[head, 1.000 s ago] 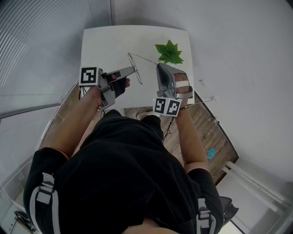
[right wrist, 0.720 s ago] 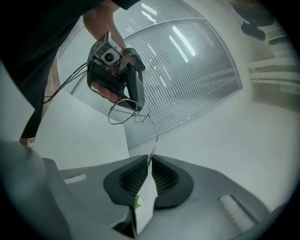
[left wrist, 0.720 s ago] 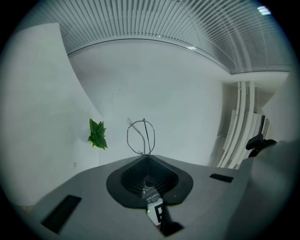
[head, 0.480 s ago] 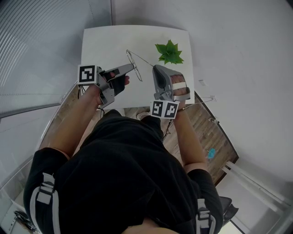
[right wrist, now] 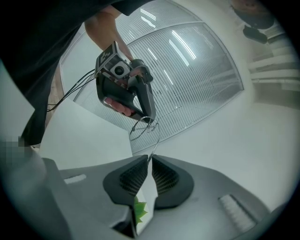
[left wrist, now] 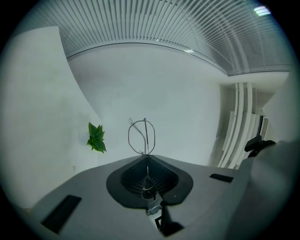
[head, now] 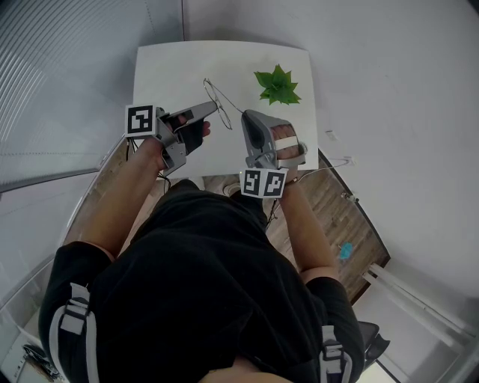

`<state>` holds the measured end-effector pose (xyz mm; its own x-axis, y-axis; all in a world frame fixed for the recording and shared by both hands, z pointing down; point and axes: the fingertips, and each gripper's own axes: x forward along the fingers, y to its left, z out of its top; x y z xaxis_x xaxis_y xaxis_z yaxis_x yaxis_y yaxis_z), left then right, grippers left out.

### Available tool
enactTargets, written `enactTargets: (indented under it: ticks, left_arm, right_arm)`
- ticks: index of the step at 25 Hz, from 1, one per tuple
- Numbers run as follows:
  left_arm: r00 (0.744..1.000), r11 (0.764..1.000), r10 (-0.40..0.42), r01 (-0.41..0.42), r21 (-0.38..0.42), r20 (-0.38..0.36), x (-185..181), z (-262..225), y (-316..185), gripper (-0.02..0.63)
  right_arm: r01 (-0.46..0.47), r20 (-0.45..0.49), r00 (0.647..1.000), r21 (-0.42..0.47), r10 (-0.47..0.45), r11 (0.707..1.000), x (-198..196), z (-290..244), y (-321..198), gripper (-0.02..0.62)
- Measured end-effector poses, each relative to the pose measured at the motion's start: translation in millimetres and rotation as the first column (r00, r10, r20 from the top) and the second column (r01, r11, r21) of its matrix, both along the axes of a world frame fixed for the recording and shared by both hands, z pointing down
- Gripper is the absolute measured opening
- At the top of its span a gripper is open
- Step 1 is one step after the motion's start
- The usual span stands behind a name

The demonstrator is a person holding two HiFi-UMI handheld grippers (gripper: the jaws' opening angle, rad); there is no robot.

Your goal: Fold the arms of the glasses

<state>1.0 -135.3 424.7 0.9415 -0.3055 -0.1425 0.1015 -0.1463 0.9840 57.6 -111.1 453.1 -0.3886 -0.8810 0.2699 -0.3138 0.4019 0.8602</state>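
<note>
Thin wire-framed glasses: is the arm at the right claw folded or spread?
Spread: one arm of the thin wire-framed glasses sticks out from them to the right claw.

White desk, square with rounded corners, far edge against a plain pale grey wall. Small green plant near the desk's right edge. Left of the desk is a ribbed translucent panel wall; the right gripper view shows bright strips reflecting off it. Wood-plank floor shows past the desk's near right corner, with a small teal item lying on it, can't tell what. White vertical pipes on the right in the left gripper view, ceiling light top right there. Lighting is even and diffuse.
</note>
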Motion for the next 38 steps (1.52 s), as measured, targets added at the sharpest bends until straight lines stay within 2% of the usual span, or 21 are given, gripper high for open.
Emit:
enactTargets:
  ticks: [38]
  left_arm:
    - [1.000,1.000,-0.009,0.009,0.028,-0.005,-1,-1,0,0.012]
  right_arm:
    - [0.085,-0.007,0.996,-0.036,-0.086,0.996,-28,19,21,0.058]
